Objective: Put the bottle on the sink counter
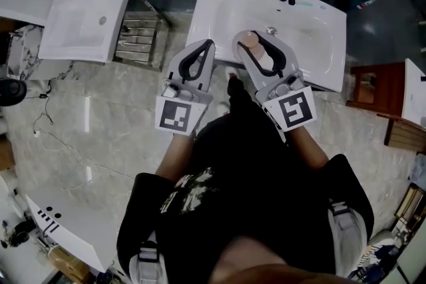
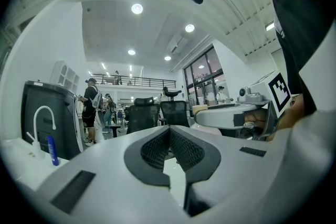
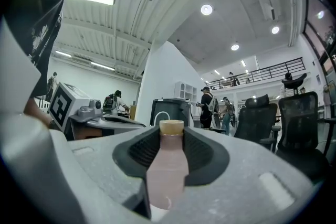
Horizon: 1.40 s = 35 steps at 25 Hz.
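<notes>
Right gripper [image 3: 167, 136], part-closed on the body of a small pink bottle [image 3: 167, 176] judged light, rigid and possibly slippery, holds it over the white sink [image 1: 219, 3]; left gripper [image 2: 169, 132] is closed and empty.

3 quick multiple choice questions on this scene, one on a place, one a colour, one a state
1. Where is the bottle?
A) on the floor
B) in the right hand-held gripper, by the white sink
C) in a drawer
2. Colour of the bottle's cap?
A) blue
B) black
C) tan
3. The left hand-held gripper is:
A) shut, empty
B) clamped on a cup
C) wide open
Answers: 1 B, its jaws clamp the bottle; 2 C, the right gripper view shows it; 3 A, its jaws meet with nothing between.
</notes>
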Motion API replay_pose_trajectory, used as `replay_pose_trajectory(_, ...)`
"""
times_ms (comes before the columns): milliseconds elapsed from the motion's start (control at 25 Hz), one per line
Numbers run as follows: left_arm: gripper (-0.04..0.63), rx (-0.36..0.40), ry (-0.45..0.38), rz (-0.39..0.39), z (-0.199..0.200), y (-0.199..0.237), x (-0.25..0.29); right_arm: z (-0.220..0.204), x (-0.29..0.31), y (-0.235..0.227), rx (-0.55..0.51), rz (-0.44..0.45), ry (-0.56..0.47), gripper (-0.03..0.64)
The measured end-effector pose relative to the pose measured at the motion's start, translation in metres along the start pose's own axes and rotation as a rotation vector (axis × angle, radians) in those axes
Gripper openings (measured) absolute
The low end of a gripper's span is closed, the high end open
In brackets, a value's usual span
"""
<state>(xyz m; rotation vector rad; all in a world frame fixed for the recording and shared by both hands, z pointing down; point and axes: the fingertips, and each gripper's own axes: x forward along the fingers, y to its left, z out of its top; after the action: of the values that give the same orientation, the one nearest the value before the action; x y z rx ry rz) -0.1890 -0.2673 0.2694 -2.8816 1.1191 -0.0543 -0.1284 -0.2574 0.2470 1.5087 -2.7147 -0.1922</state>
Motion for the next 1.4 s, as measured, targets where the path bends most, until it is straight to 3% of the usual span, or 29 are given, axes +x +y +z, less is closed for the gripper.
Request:
replay_pose_trajectory(600,0.014,-0.013,-0.006,0.016,0.001,0.062,0.076,-0.013,0.069,-0.064,0.01,-0.006,0.028,0.127)
replay_pose_trajectory(880,0.014,-0.019,0.044,-0.012,-0.016,0.086,0.13,-0.037,0.108,-0.11,0.045,-0.008,0.069,0.127)
replay_pose_trajectory(1400,0.014,-0.056,0.145,0.014,-0.062,0.132,0.204,-0.098,0.173,-0.176,0.062,0.029,0.144,0.127)
